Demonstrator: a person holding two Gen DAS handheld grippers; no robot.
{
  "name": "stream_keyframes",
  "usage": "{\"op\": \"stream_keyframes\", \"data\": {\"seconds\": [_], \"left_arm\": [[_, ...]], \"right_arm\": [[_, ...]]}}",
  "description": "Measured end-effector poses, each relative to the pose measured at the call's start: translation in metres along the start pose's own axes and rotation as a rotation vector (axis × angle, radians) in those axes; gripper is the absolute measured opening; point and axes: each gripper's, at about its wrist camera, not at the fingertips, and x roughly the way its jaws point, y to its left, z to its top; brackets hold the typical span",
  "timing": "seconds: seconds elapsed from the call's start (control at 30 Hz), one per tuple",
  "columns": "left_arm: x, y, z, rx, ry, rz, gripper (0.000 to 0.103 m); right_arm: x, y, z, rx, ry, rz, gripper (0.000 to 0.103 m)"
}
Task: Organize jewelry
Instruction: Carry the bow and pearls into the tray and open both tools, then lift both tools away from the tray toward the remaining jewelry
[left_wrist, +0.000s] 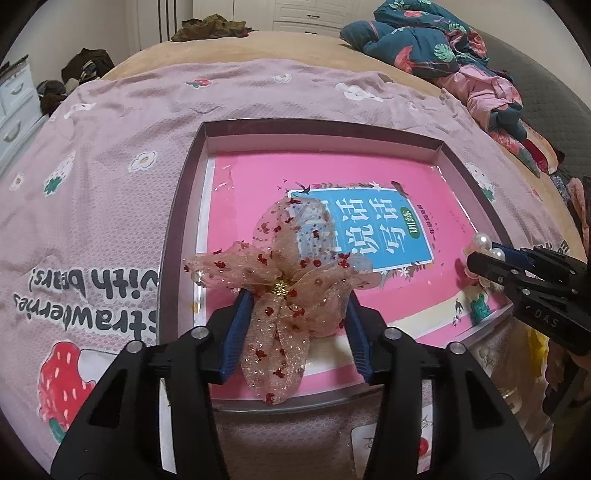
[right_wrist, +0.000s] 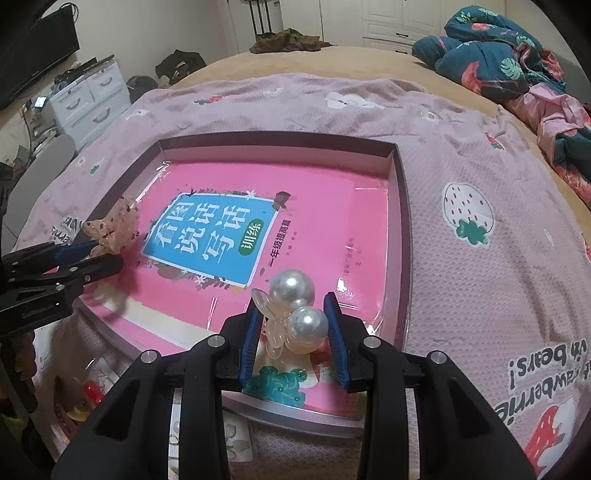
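Note:
A sheer peach bow hair clip (left_wrist: 284, 258) with red specks lies on a pink book (left_wrist: 436, 206) inside a shallow box (left_wrist: 177, 229). My left gripper (left_wrist: 298, 297) stands open around the bow's knot, its blue pads on either side of the fabric. My right gripper (right_wrist: 293, 301) is shut on a translucent hair clip with two big pearls (right_wrist: 295, 310), held just above the book's near right corner. In the left wrist view the right gripper (left_wrist: 480, 258) comes in from the right with the pearls (left_wrist: 487, 245) at its tip. The right wrist view shows the left gripper (right_wrist: 107, 258) and the bow (right_wrist: 114, 225) at the box's left side.
The box (right_wrist: 402, 236) rests on a pink strawberry blanket (right_wrist: 480, 155) spread over a bed. Crumpled bedding (right_wrist: 517, 66) is piled at the back right. White drawers (right_wrist: 92, 99) stand to the left. Small trinkets in clear wrapping (right_wrist: 88, 391) lie by the box's near left corner.

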Motion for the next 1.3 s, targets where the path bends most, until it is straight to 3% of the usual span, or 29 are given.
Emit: {"op": "stream_keyframes", "data": {"seconds": [0.2,0.43,0.57,0.63,0.77,0.83,1.3], "left_arm": [[-0.004,0.003,-0.002,-0.005,-0.005,0.004,0.053],[-0.022,0.006,-0.003,-0.018,-0.033,-0.001,0.068],[-0.038,0.005,-0.001,-0.022,-0.064,-0.003,0.08],[-0.05,0.005,0.001,-0.026,-0.087,-0.008,0.082],[-0.072,0.003,0.004,-0.03,-0.133,-0.009,0.091],[-0.085,0.001,0.005,-0.03,-0.161,-0.008,0.092],[-0.151,-0.012,-0.003,-0.029,-0.266,-0.025,0.094]], "right_arm": [[-0.001,-0.002,0.0,0.015,-0.002,-0.004,0.034],[-0.026,-0.003,-0.001,0.02,-0.061,-0.011,0.062],[-0.052,-0.004,-0.001,0.023,-0.114,-0.015,0.067],[-0.066,-0.003,-0.002,0.021,-0.141,-0.022,0.078],[-0.095,-0.001,-0.004,0.019,-0.201,-0.022,0.081],[-0.11,0.001,-0.005,0.018,-0.234,-0.027,0.089],[-0.182,0.014,-0.016,0.002,-0.348,-0.023,0.09]]}}
